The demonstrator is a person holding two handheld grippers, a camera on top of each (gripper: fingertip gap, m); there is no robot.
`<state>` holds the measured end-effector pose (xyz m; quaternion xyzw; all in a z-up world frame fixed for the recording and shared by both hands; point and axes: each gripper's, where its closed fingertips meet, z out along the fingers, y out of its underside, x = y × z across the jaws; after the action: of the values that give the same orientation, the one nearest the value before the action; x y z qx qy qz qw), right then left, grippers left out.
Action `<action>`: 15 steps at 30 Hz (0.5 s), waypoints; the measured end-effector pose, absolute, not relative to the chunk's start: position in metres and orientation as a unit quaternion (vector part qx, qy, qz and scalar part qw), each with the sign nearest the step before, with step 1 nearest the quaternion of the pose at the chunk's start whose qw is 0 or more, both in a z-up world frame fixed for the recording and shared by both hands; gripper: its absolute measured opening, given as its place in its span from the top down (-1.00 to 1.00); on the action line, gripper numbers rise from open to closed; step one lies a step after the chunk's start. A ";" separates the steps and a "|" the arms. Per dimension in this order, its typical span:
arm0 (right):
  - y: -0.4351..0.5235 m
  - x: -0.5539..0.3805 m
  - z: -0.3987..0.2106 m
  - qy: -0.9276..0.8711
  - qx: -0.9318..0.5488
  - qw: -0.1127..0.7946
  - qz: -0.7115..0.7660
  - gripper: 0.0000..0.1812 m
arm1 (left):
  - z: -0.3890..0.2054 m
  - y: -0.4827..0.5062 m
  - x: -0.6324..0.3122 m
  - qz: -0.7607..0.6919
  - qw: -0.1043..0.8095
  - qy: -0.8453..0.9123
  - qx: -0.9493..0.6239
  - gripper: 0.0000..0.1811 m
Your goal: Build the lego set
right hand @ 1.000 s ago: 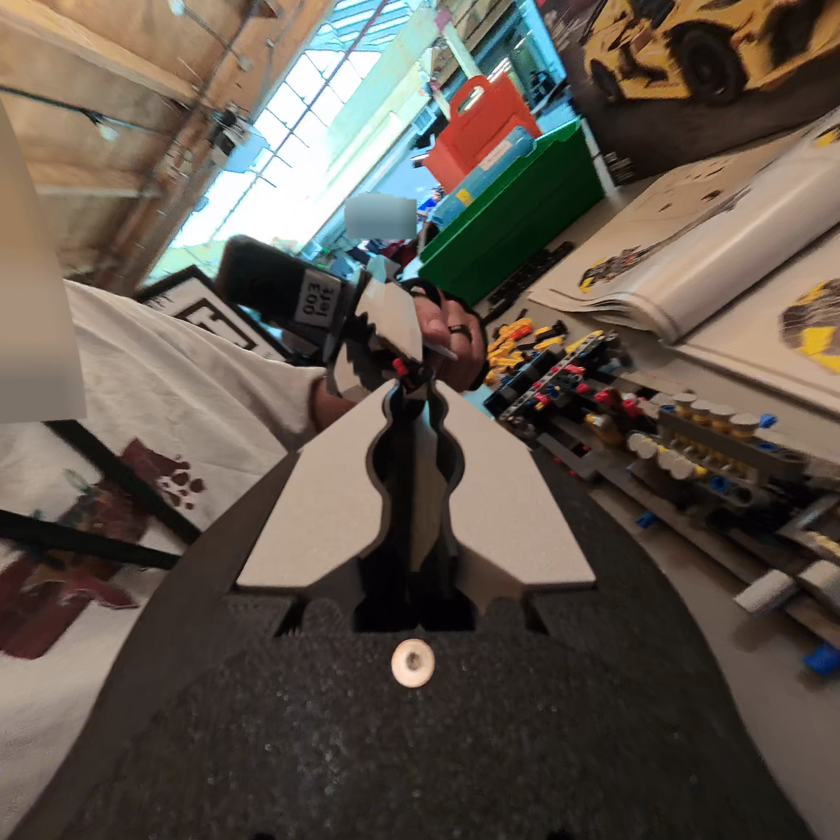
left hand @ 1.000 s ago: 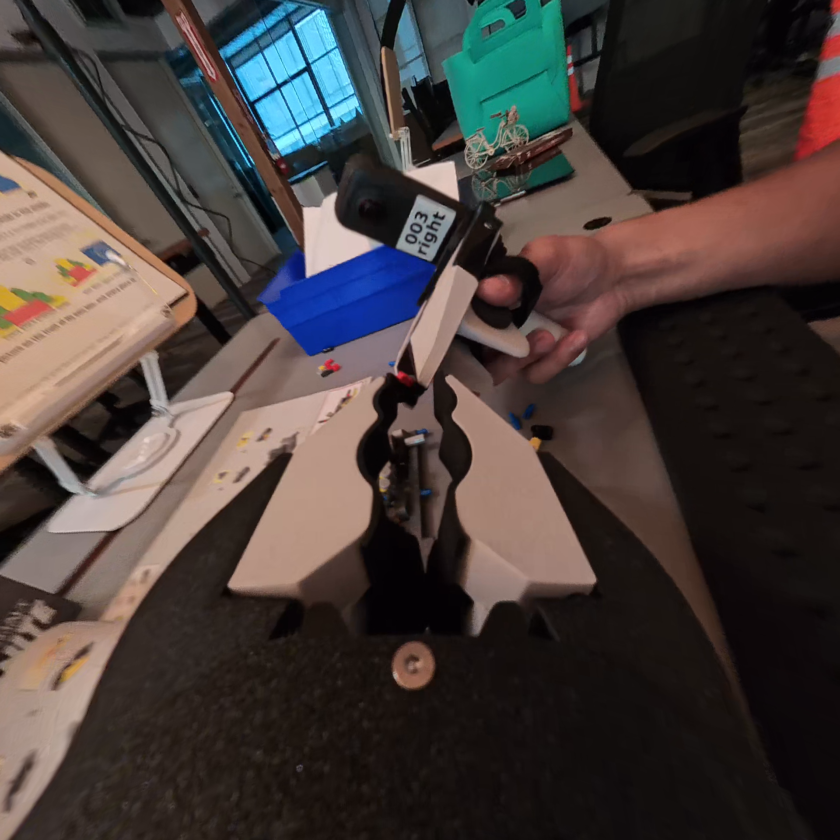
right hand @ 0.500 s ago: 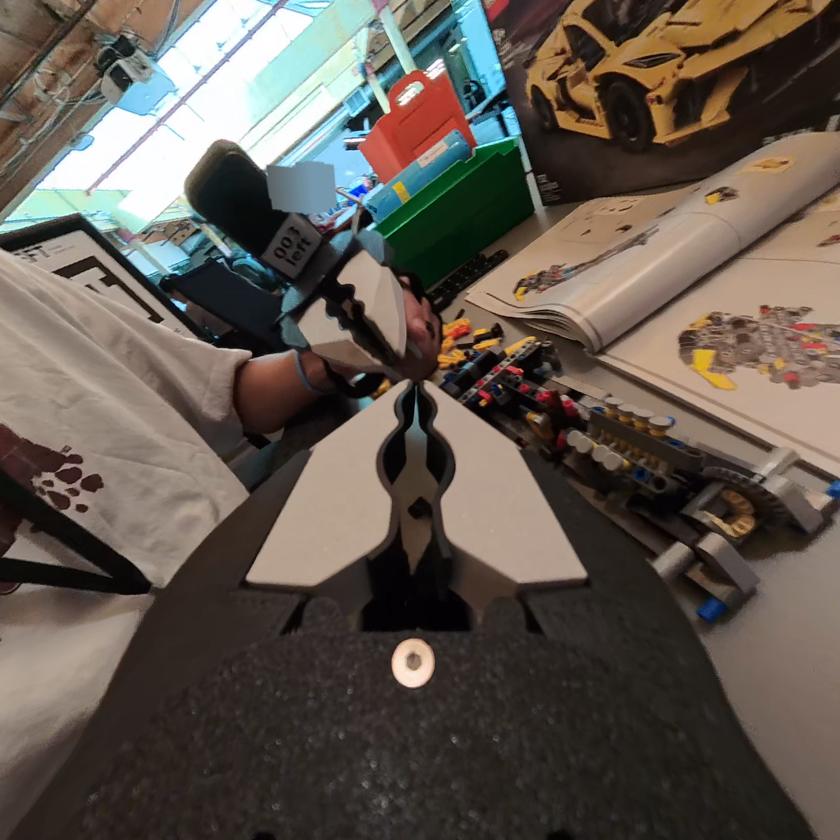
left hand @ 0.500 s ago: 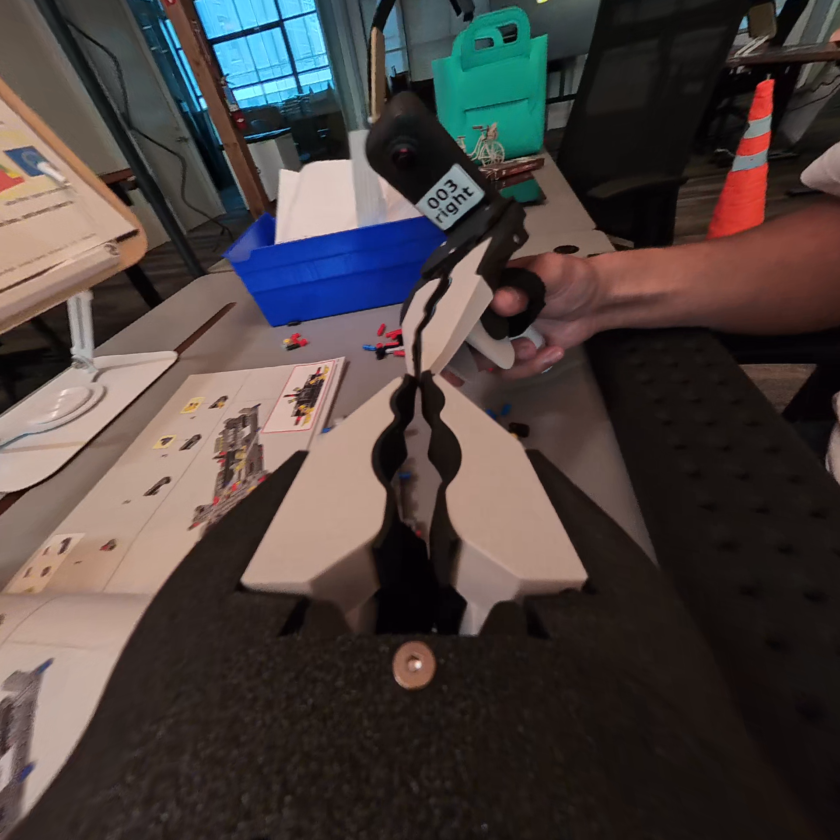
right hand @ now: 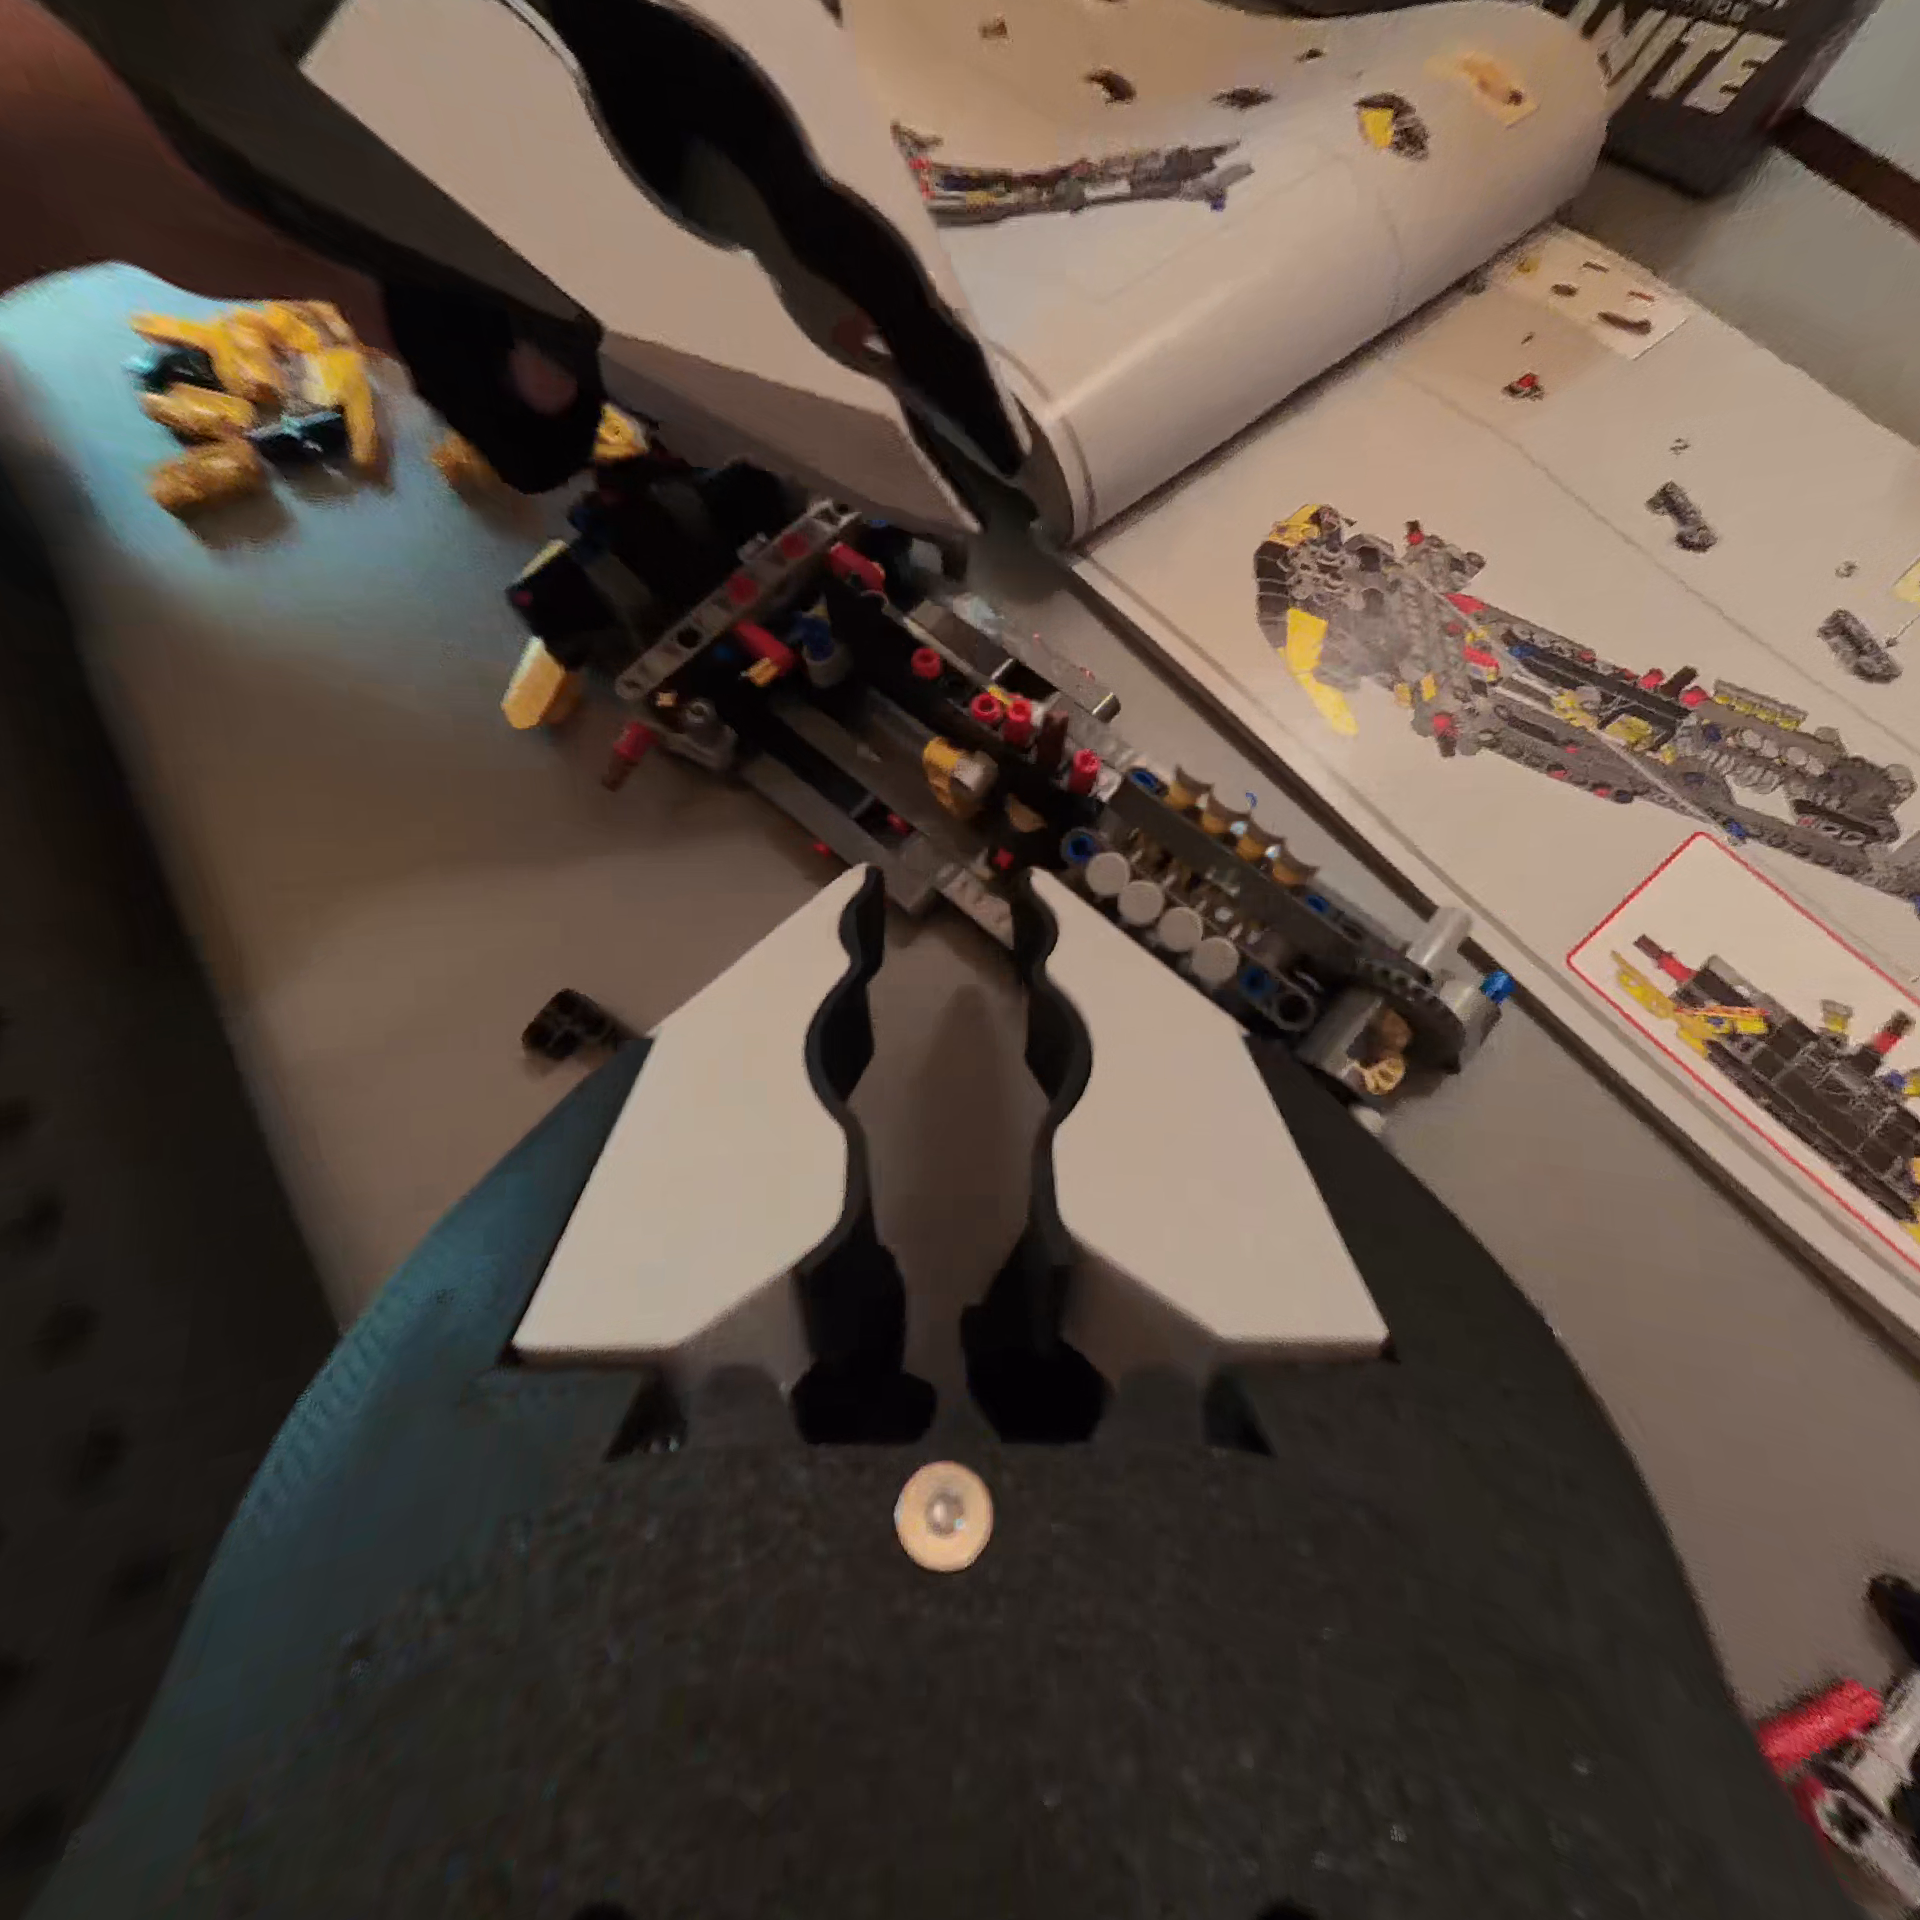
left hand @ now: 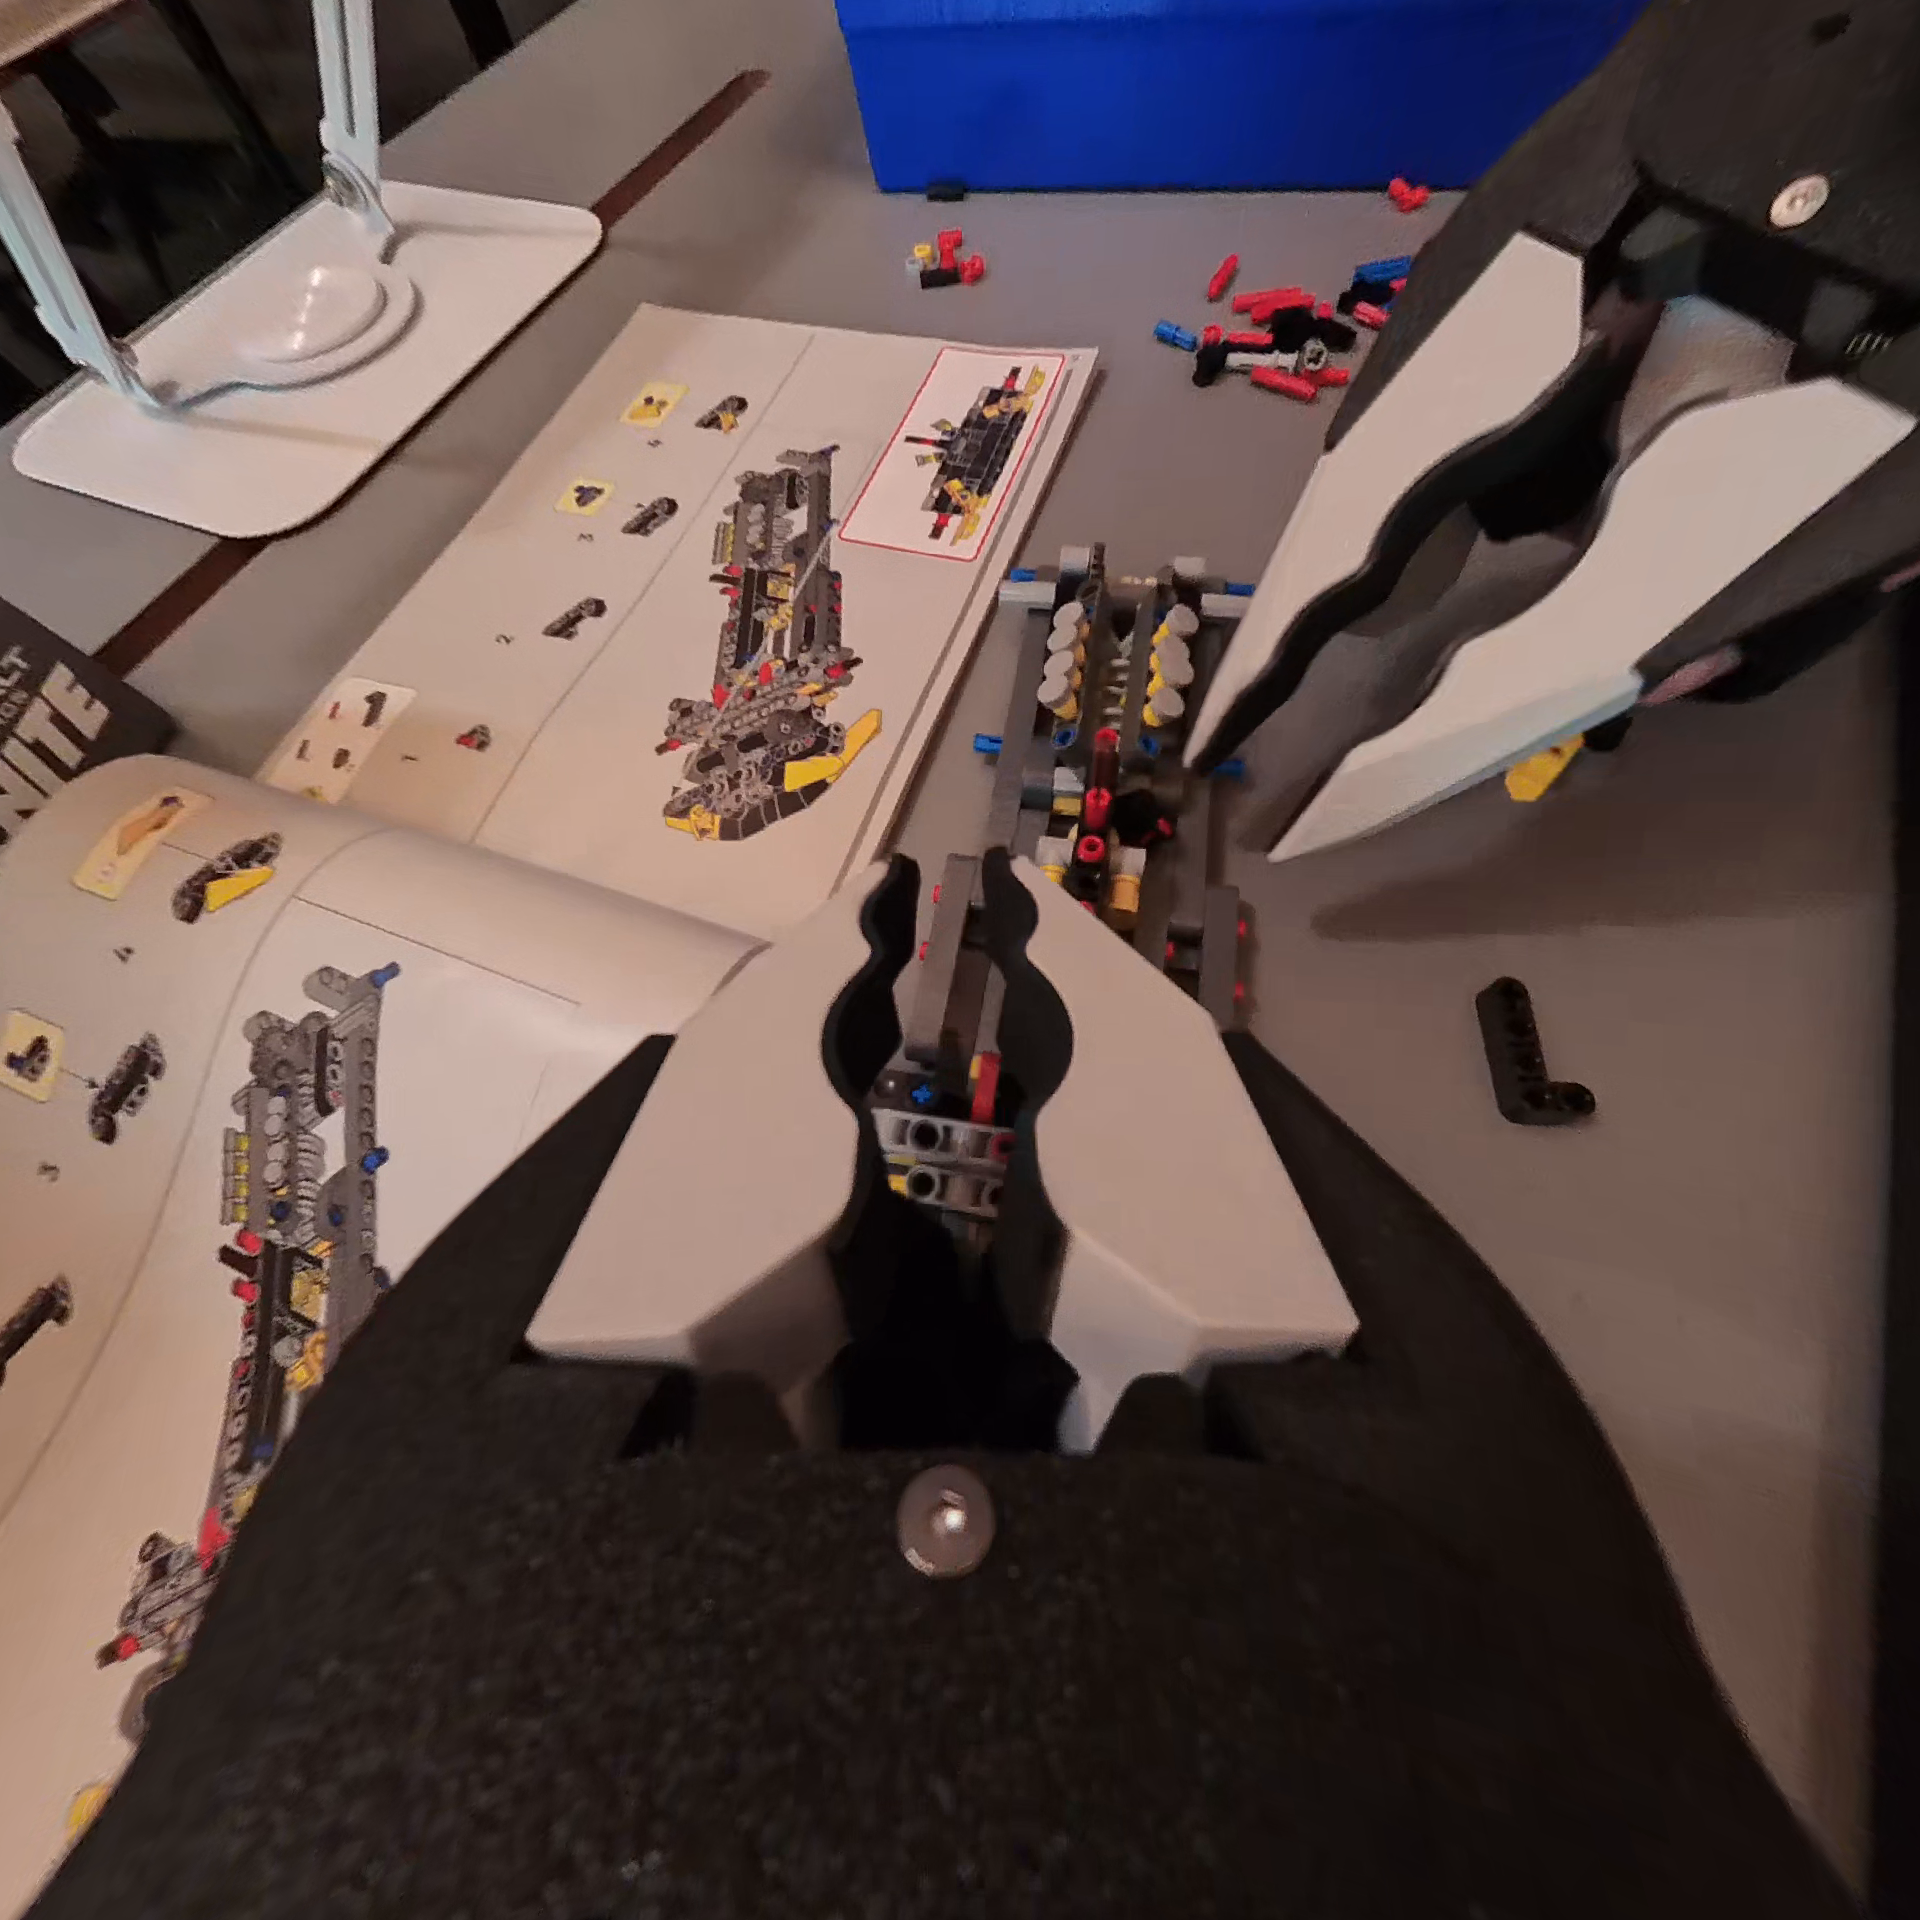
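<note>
1 blue bin (left hand: 1195,94) behind scattered lego pieces (left hand: 1273,332).

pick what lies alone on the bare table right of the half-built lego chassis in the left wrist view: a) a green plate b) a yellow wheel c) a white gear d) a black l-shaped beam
d: a black L-shaped beam with a row of holes lies by itself on the grey table, apart from the lego chassis.

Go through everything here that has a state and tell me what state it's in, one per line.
left gripper: slightly open, tips straddling a dark beam of the model
right gripper: open, holding nothing
lego chassis: part built, flat on the table
instruction booklet: open, pages curled
blue bin: upright
</note>
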<state>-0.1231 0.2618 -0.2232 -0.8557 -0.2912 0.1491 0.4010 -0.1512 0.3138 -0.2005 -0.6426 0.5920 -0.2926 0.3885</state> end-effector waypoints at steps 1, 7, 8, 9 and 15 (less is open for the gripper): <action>0.265 -0.124 -0.224 -0.288 -0.858 0.405 0.128 0.75 | -0.201 0.312 -0.150 -0.293 0.388 0.594 -0.641 0.88; 0.275 -0.124 -0.216 -0.276 -0.854 0.438 0.059 0.75 | -0.195 0.305 -0.147 -0.300 0.395 0.598 -0.630 0.88; 0.277 -0.122 -0.218 -0.282 -0.855 0.434 0.041 0.76 | -0.194 0.305 -0.147 -0.302 0.395 0.596 -0.631 0.88; 0.278 -0.121 -0.221 -0.289 -0.855 0.430 0.022 0.77 | -0.193 0.306 -0.148 -0.304 0.396 0.593 -0.632 0.88; 0.279 -0.120 -0.221 -0.356 -0.821 0.433 -0.107 0.81 | -0.186 0.308 -0.149 -0.306 0.405 0.589 -0.629 0.88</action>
<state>-0.1202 0.2789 -0.2206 -0.8208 -0.3563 -0.1074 0.4334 -0.1492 0.3076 -0.1864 -0.6289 0.5888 -0.3057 0.4054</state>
